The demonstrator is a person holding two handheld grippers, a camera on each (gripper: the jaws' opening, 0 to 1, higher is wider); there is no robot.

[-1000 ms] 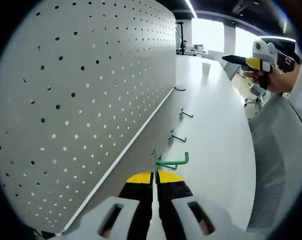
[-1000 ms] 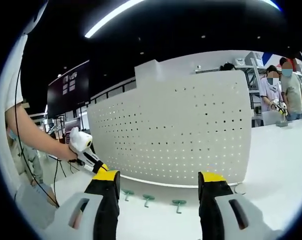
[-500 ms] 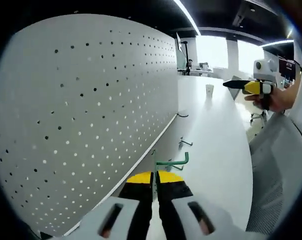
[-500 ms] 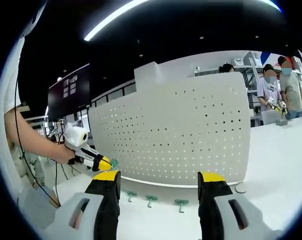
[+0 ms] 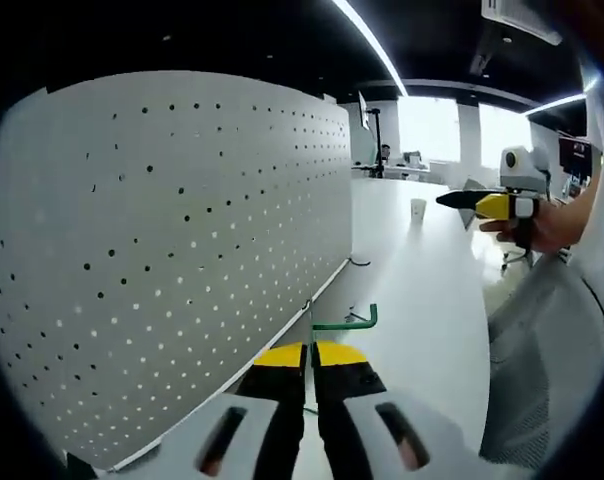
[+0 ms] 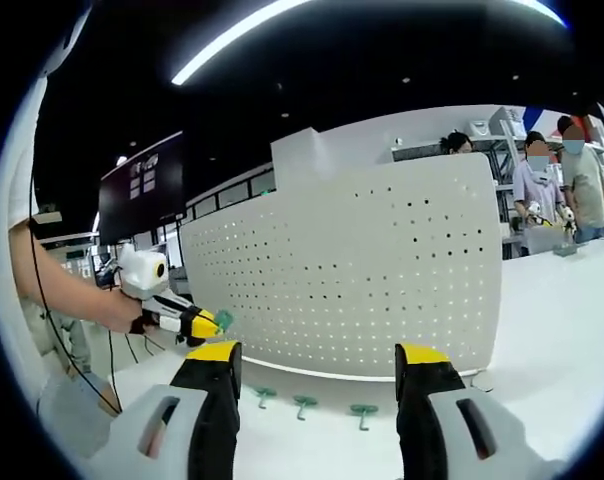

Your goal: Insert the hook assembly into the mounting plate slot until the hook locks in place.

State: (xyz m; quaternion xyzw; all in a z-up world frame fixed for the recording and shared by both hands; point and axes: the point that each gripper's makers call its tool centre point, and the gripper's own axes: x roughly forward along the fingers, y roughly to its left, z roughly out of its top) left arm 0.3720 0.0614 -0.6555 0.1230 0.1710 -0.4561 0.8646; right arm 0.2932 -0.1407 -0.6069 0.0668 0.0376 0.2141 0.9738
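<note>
The white pegboard (image 5: 172, 250) stands upright on the long white table (image 5: 422, 280), filling the left gripper view's left side and stretching broad across the right gripper view (image 6: 362, 270). The left gripper (image 5: 309, 355) is held low beside the board's lower edge, its yellow-tipped jaws pinched together on the green hook (image 5: 347, 322), which sticks out just ahead of the tips, close to the board but not yet in a hole. From the other side that same gripper (image 6: 197, 325) shows out at the end of a bare forearm (image 6: 67, 285), with the green hook (image 6: 223, 320) at its tip, right by the board's left end. The right gripper (image 6: 317, 385) hangs back, jaws spread wide, gripping nothing; three more green hooks (image 6: 304, 404) lie on the table at the board's foot. Compared with a second ago, the left gripper has lifted and swung nearer the board's face, and the right hand (image 5: 542, 225) sits lower.
</note>
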